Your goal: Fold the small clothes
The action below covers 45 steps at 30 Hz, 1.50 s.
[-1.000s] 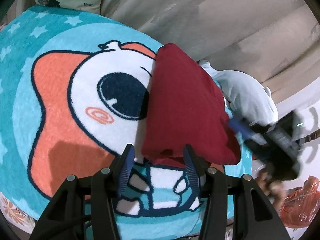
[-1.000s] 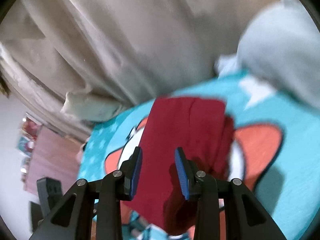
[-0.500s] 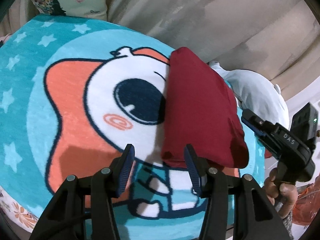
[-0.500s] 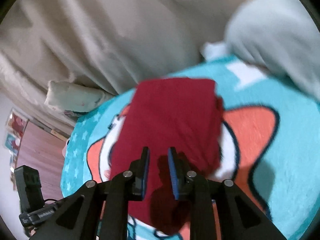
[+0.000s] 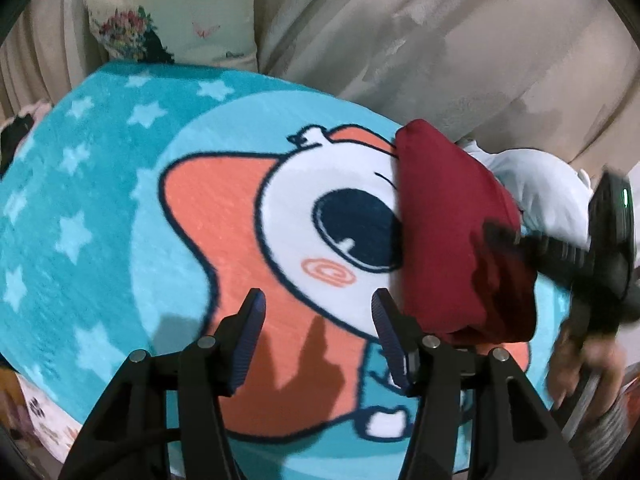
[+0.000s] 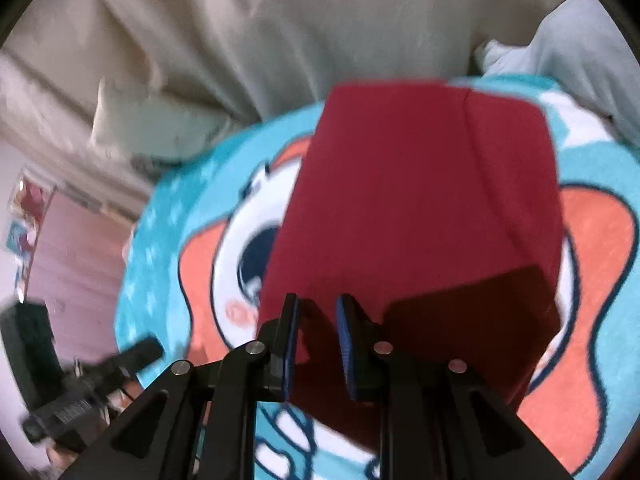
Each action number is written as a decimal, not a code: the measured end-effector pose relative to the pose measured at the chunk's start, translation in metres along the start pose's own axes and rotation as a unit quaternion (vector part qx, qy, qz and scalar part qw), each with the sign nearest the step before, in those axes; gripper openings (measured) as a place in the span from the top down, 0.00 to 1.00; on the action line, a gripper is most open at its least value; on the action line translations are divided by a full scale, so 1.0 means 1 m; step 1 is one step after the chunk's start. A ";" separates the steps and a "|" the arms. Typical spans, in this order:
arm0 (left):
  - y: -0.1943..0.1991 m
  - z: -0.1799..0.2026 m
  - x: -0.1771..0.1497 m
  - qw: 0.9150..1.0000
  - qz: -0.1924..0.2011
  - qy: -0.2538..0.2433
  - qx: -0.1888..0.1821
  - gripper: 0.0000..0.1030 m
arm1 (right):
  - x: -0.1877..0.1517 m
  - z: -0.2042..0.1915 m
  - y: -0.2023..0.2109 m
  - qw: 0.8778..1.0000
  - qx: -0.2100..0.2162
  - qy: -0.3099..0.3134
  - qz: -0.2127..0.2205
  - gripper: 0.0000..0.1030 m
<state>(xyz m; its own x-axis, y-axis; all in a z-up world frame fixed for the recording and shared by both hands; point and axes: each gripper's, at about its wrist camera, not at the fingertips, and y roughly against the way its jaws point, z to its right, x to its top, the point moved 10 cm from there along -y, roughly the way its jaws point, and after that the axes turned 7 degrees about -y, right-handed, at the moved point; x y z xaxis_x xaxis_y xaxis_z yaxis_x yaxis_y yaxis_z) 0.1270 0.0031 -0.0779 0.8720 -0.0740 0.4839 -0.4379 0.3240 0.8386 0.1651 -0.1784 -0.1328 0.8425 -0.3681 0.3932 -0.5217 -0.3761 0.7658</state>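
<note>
A dark red folded garment (image 5: 444, 240) lies on the right part of a round teal cartoon rug (image 5: 100, 200). My left gripper (image 5: 317, 296) hangs over bare rug just left of the garment's near corner. Its jaws are opening and nothing is between them. My right gripper (image 6: 317, 300) hovers above the near end of the red garment (image 6: 420, 200) and casts a dark shadow on it. Its jaws stand narrow, with cloth showing through the gap and no fold pinched. Blurred, the right gripper (image 5: 496, 232) reaches in over the garment's right side in the left wrist view.
A pale blue-white garment (image 5: 536, 184) lies beyond the rug's far right edge. Beige draped fabric (image 5: 440, 40) rises behind the rug, with a floral pillow (image 5: 160, 12) at the far left. A hand (image 5: 580, 352) holds the right gripper.
The left gripper has slid left off the garment's near edge onto bare rug, jaws a little wider. The right gripper's jaws have narrowed and it has moved in over the garment.
</note>
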 end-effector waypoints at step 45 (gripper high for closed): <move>0.125 0.071 -0.009 0.965 0.196 -0.072 0.156 0.00 | -0.070 0.043 0.118 0.991 -0.091 0.046 0.091 0.46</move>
<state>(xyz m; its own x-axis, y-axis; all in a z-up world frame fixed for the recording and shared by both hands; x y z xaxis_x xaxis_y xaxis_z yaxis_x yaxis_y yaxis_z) 0.0493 -0.0228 0.0404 0.5959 -0.1416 0.7905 -0.7925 0.0557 0.6074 0.0386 -0.2334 -0.0921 0.7492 -0.3334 0.5723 -0.6412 -0.1486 0.7528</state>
